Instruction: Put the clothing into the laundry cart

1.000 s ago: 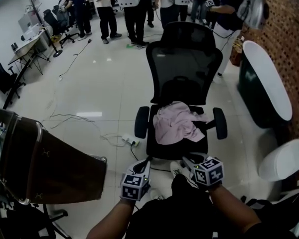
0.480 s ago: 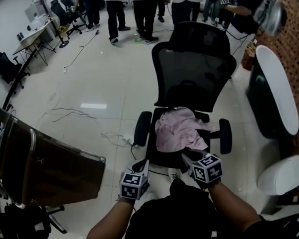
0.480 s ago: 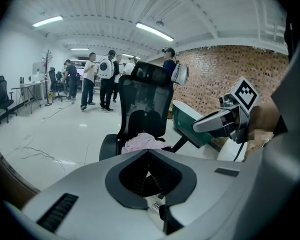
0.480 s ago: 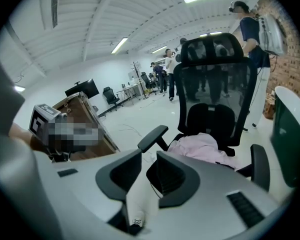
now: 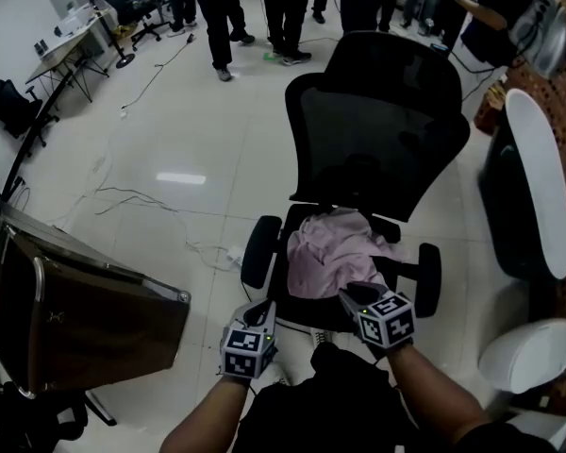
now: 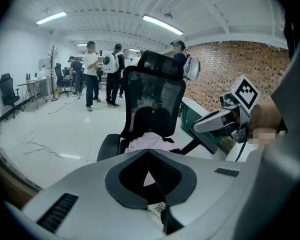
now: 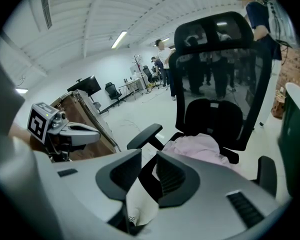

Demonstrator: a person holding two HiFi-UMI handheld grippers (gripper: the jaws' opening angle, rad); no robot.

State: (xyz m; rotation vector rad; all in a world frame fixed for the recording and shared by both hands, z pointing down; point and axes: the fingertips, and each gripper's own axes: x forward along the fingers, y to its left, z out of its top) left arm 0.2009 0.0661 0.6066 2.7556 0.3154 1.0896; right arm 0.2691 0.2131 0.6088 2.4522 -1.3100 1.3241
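A crumpled pink garment lies on the seat of a black mesh office chair; it also shows in the left gripper view and the right gripper view. Both grippers hover side by side at the seat's front edge, touching nothing. My left gripper has its pads meeting at the tips, with nothing in them. On my right gripper a narrow gap stands between the pads, and it is empty. The brown laundry cart stands to my left.
A power strip and cables lie on the tiled floor left of the chair. A dark cabinet with a white top and a white round seat stand along the brick wall on the right. Several people stand behind the chair.
The view has closed in on the chair, which now looks larger. Both grippers have come forward to the seat's front edge, and their jaws look unchanged.
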